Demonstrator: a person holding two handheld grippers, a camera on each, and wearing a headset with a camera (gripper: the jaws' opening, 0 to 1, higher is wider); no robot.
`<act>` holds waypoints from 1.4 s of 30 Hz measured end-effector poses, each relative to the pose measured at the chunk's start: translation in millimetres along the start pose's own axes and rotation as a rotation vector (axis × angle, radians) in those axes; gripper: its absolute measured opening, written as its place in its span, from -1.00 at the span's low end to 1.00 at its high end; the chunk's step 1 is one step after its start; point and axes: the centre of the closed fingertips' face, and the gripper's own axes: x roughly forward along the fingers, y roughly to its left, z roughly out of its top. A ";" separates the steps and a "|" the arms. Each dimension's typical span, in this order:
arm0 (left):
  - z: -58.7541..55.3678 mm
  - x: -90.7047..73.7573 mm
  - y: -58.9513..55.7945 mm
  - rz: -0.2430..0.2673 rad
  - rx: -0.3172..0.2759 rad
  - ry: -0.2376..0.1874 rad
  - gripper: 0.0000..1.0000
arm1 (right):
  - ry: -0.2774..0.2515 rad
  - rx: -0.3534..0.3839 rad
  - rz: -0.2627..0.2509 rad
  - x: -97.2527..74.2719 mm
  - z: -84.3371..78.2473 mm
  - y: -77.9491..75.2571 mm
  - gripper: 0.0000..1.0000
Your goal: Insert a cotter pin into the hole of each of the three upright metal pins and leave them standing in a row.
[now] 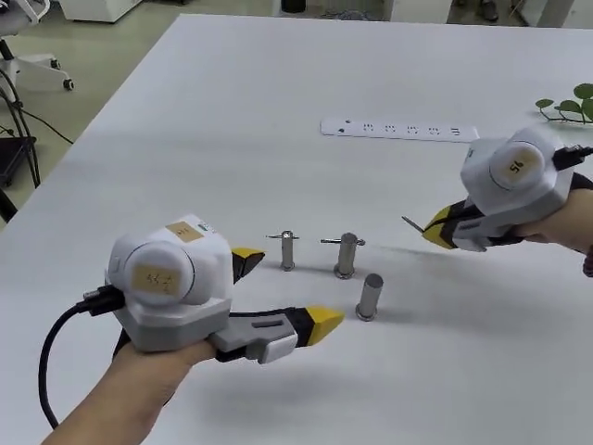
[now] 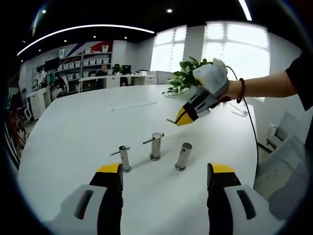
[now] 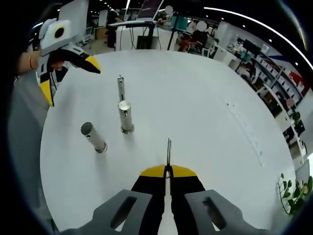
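Head view: right gripper [image 1: 437,228] clenched on a cotter pin [image 1: 413,224], right of the bare metal pin [image 1: 370,297]. Left gripper [image 1: 286,288] released, jaws wide, left of it. Behind it, middle metal pin [image 1: 346,255] and end metal pin [image 1: 287,250], each apparently cross-pinned.

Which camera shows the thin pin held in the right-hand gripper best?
The right gripper view: the cotter pin stands clear against the white table, clamped in the right gripper. The head and left gripper views show it as a tiny sliver.
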 end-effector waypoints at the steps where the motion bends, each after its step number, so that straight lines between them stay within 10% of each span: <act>1: 0.9 0.2 -0.4 0.001 -0.004 -0.001 0.32 | -0.002 0.000 0.000 -0.8 0.7 0.8 -1.00; 14: 12.1 -0.2 -7.5 -0.032 -0.027 0.001 0.14 | -0.112 -0.037 0.033 -22.1 33.9 35.9 -1.00; 42: 29.7 -2.6 -28.0 -0.162 -0.264 -0.017 -0.55 | -0.247 -0.240 0.192 -33.1 78.0 105.4 -1.00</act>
